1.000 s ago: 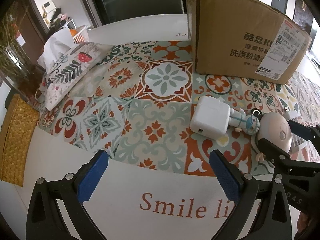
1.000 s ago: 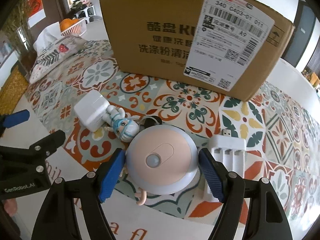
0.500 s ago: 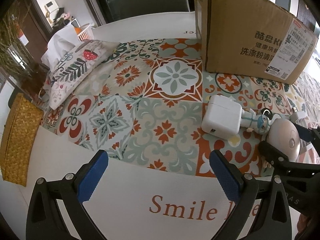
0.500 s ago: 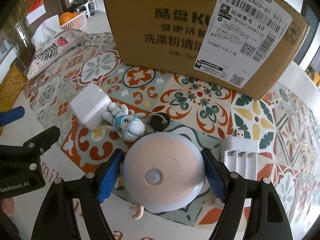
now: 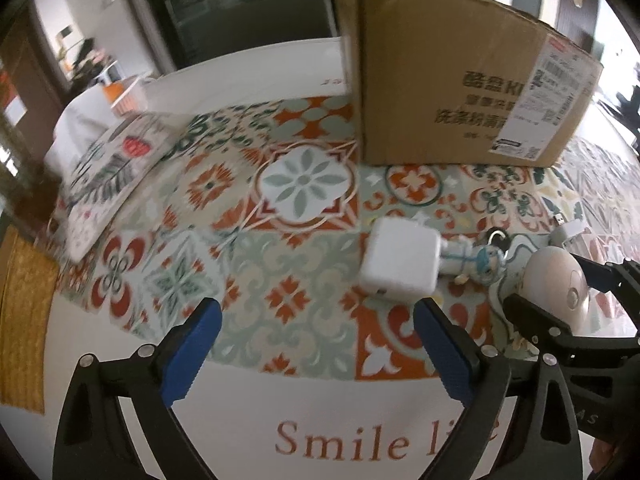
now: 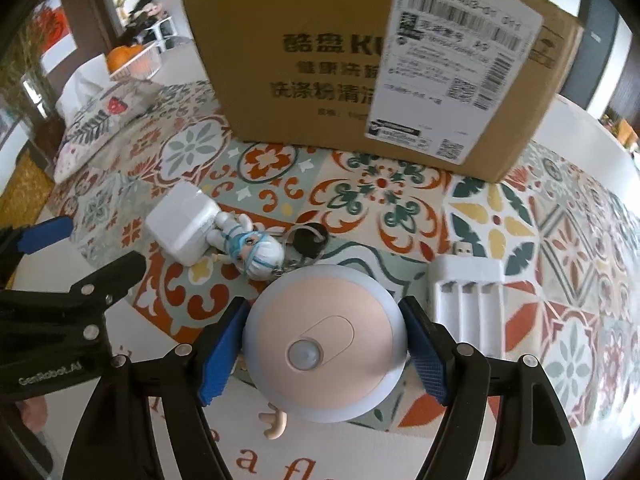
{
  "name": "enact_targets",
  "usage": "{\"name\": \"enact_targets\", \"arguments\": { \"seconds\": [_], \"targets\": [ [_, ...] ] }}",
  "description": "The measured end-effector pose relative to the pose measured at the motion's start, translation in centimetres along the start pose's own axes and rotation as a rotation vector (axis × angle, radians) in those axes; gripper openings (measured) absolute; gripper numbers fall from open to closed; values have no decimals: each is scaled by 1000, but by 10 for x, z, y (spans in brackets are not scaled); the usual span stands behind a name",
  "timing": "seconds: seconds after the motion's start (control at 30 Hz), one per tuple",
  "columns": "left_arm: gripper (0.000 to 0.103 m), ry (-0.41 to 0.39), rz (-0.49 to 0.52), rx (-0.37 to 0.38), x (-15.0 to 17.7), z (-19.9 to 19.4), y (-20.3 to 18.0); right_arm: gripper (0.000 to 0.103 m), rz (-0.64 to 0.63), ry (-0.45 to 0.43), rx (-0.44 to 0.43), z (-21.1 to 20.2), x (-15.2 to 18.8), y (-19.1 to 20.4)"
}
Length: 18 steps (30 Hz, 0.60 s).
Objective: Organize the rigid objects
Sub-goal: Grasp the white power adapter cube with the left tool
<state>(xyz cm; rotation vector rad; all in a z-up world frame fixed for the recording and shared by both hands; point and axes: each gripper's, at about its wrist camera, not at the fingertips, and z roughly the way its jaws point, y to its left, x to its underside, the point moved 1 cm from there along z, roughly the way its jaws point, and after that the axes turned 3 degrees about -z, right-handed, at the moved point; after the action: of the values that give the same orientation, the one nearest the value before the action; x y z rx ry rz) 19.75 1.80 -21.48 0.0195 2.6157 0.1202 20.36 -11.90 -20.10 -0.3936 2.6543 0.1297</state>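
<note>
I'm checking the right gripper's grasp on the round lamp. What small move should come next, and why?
Probably finish closing, then lift. The right gripper is closing with the lamp between its fingers, which sit at or very near its rim. The box stands just behind, a likely place for it.

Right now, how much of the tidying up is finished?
Nothing looks put away yet; inside the cardboard box is hidden. In hand: the right gripper is closing its jaws on the round lamp, pads against its sides. The left gripper is closing its jaws on nothing. Left on the mat: white charger, figurine, battery holder.
</note>
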Motion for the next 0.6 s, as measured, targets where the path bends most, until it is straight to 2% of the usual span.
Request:
{"name": "enact_targets", "arguments": {
  "seconds": [0.17,0.3,0.33,0.4,0.6],
  "targets": [
    [92,-17,51,52,-9,4,-10,75,59,-13,18,-6,1,-9],
    [85,6,94,110,-11,13,-18,75,88,-5,18,-4,2,-14],
    [85,15,104,117,-11,17,-20,75,92,-3,18,-4,2,-15],
    [77,27,111,121,-10,22,-20,75,97,-2,16,-4,3,-15],
    [68,26,121,159,-15,32,-24,75,101,3,6,0,3,-14]
  ]
}}
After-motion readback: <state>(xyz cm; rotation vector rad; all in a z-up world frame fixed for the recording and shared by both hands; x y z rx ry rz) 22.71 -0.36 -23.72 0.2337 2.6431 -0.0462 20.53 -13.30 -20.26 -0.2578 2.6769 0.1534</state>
